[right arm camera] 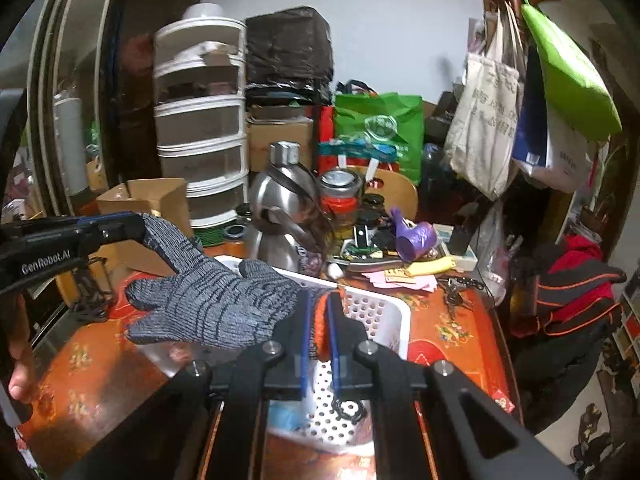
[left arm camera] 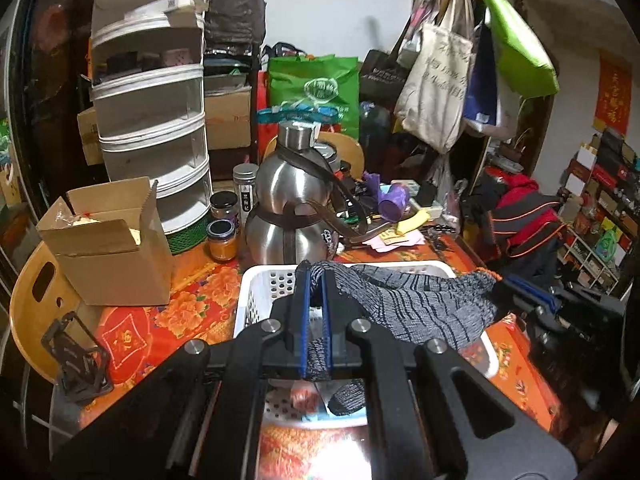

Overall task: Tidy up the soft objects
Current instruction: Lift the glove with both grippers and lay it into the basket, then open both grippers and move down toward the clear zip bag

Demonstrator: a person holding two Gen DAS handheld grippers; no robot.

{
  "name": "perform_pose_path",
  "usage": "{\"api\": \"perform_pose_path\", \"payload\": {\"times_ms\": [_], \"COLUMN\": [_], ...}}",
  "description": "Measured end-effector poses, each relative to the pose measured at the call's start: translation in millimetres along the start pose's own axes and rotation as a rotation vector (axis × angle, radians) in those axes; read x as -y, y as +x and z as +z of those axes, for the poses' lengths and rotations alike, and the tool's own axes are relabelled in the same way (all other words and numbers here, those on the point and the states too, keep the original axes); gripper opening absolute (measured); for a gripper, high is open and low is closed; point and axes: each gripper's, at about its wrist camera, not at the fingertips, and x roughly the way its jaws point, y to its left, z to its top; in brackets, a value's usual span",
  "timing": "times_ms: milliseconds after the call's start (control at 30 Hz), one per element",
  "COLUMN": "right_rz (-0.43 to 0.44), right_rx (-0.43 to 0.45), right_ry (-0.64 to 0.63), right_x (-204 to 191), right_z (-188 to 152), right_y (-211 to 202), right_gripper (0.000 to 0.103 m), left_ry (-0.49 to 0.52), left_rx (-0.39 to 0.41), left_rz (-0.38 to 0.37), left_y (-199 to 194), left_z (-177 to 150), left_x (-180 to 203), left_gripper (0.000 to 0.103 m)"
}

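Note:
A grey knit glove (left arm camera: 420,304) with an orange cuff hangs stretched between both grippers, above a white perforated basket (left arm camera: 260,280) on the red floral tablecloth. My left gripper (left arm camera: 316,276) is shut on the glove's finger end. Seen from the right wrist, that same gripper (right arm camera: 138,226) comes in from the left. My right gripper (right arm camera: 320,300) is shut on the orange cuff, with the glove (right arm camera: 212,304) spreading leftward over the basket (right arm camera: 380,308). In the left wrist view the right gripper (left arm camera: 508,284) shows at the glove's far right end. Some blue and dark items lie inside the basket, partly hidden.
A steel gourd-shaped flask (left arm camera: 288,200) stands just behind the basket. Left of it sit small jars (left arm camera: 222,240), a cardboard box (left arm camera: 108,240) and a white drawer tower (left arm camera: 152,92). A purple cup (left arm camera: 394,200) and papers clutter the back right. A person's hand (right arm camera: 20,360) rests at the table's left.

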Motion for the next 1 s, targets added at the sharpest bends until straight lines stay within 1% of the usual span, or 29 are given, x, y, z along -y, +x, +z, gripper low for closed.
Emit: {"api": "perform_pose_path", "payload": {"times_ms": [67,133,267,333,400,433,467,500,533,567,600,633,667,733,767,833,900,933,967,1000], "right_rz": [-0.018,-0.025,-0.06,-0.058,-0.032,-0.027,-0.023,-0.011,-0.001,0.009,0.02,0.015,0.001,0.002,0.007,0.018,0.031,0.033,0.029,0.023], "right_rx": [0.0,-0.02,-0.067,-0.082,-0.109,-0.12,-0.118,-0.117,-0.122,-0.135,-0.151,-0.148,-0.142,-0.14,-0.145,-0.146,-0.128,-0.121,-0.117,-0.117], "right_ry": [-0.007,-0.002,-0.022,-0.022,-0.017,-0.012,0.001,0.02,0.041,0.066,0.088,0.093,0.09,0.094,0.101,0.125,0.153,0.165,0.179,0.194], "right_x": [3.0,6.0,4.5,4.6,4.2,4.5,6.5,9.6,12.6,16.2,19.8,21.4,22.0,24.3,25.2,28.7,32.5,34.2,35.8,37.2], "right_z": [-2.8,-7.8,-21.1,-27.9,-35.4,-38.3,-41.1,-43.2,-44.6,-46.0,-48.0,-50.1,-51.0,-54.0,-55.6,-58.5,-63.6,-66.9,-71.4,-77.4], "right_y": [14.1,30.4,59.8,70.4,78.9,81.2,81.2,80.5,80.3,81.4,83.1,82.7,81.0,77.9,75.9,67.6,52.9,45.5,37.5,28.3], "right_gripper": [0.006,0.006,0.006,0.006,0.006,0.006,0.006,0.007,0.012,0.026,0.035,0.05,0.057,0.061,0.063,0.065,0.067,0.07,0.073,0.074], "left_ry": [-0.005,-0.013,-0.019,-0.018,-0.016,-0.003,0.008,0.014,0.025,0.028,0.027,0.025,0.023,0.023,0.019,0.006,-0.013,-0.026,-0.037,-0.045], "left_rx": [-0.017,-0.029,-0.073,-0.082,-0.098,-0.102,-0.109,-0.112,-0.115,-0.113,-0.11,-0.107,-0.095,-0.086,-0.1,-0.098,-0.093,-0.091,-0.092,-0.094], "left_rz": [0.014,0.025,0.055,0.063,0.056,0.064,0.066,0.063,0.059,0.07,0.082,0.09,0.096,0.094,0.092,0.085,0.087,0.08,0.072,0.07], "left_y": [20.1,35.7,68.8,79.0,88.8,91.7,95.1,96.3,98.7,98.4,96.6,96.3,95.5,93.2,93.6,86.1,73.4,64.7,53.4,43.2], "left_z": [3.7,4.8,-5.4,-14.9,-23.7,-29.2,-33.6,-37.6,-41.7,-45.3,-48.9,-52.2,-56.3,-61.9,-65.5,-71.3,-77.1,-82.4,-90.5,-97.7], "left_x": [1.4,1.5,3.2,2.8,2.5,2.9,3.0,2.2,1.2,-0.3,-2.9,-5.7,-8.9,-13.8,-16.8,-22.9,-29.2,-32.7,-36.3,-39.8], "left_gripper": [0.005,0.005,0.005,0.005,0.006,0.007,0.014,0.03,0.042,0.068,0.078,0.078,0.078,0.078,0.078,0.078,0.078,0.078,0.078,0.079]}}
